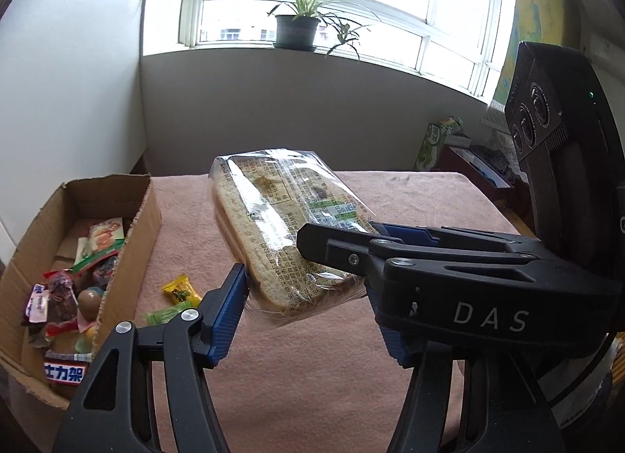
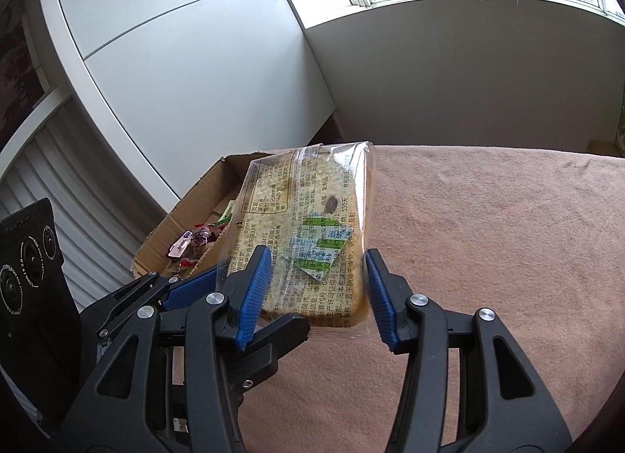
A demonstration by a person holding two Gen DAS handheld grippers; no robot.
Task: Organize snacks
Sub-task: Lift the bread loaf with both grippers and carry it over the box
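A clear-wrapped bread pack [image 1: 273, 226] is held in the air above the pink tablecloth, tilted. Both grippers are around its near end. My left gripper [image 1: 308, 320] has its blue pads on both sides of the pack. My right gripper [image 2: 316, 296] also closes on the pack [image 2: 308, 226] from both sides, and it shows in the left wrist view [image 1: 343, 242] reaching in from the right. The cardboard box [image 1: 146, 218] with several snacks stands at the left, also in the right wrist view [image 2: 203, 195].
A yellow candy [image 1: 180, 290] and a green candy [image 1: 162, 314] lie on the pink cloth [image 1: 312, 367] beside the box. A white cabinet stands behind the box. A window sill with a potted plant [image 1: 297, 29] is at the back.
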